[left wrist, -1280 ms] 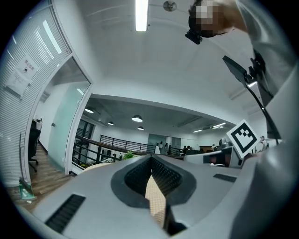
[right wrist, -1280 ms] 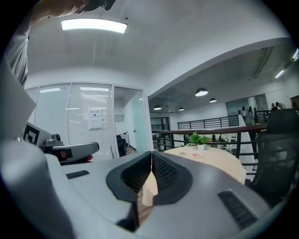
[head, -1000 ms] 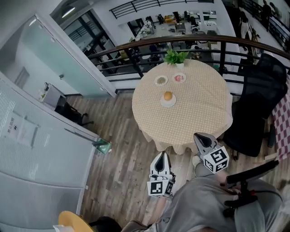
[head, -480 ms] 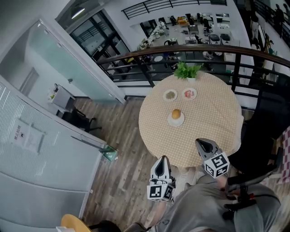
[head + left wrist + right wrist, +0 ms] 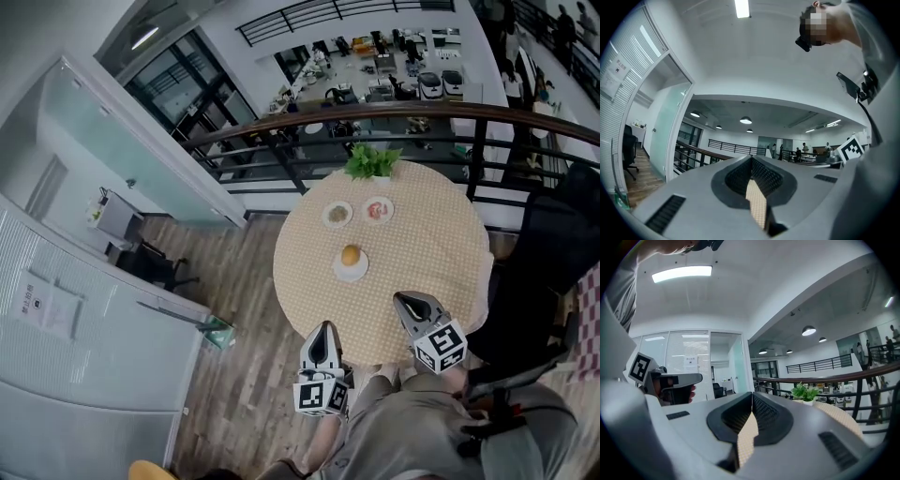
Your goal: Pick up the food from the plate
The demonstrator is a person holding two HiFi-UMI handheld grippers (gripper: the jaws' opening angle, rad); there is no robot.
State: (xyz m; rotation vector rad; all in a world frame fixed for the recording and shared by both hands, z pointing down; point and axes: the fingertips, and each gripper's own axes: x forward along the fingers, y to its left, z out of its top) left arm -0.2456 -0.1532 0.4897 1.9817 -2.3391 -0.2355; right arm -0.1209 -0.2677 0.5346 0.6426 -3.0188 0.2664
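Both grippers have drawn up to the tabletop (image 5: 431, 253) since a second ago. Head view: the left gripper (image 5: 325, 326) is just off its near edge and the right gripper (image 5: 399, 299) over that edge. Three plates stand on the checked cloth. The middle plate (image 5: 343, 274), near the tabletop's centre, carries the food (image 5: 351, 253), one orange-brown round lump, well apart from both grippers. The far-left plate (image 5: 327, 219) and far-right plate (image 5: 388, 216) sit side by side toward the far edge (one holds something greenish, the other something pink, too small to name). One potted plant (image 5: 372, 161) stands at the far edge.

Left gripper view adds what the head view cannot: the left gripper (image 5: 751, 159) has its jaws pressed together, nothing between them. The other gripper's marker cube (image 5: 851, 150) shows at the right.

Right gripper view: the right gripper (image 5: 752, 394) is likewise closed and empty, with the potted plant (image 5: 805, 392) beyond and the left gripper (image 5: 670, 380) in a hand. The plates show in the head view alone.
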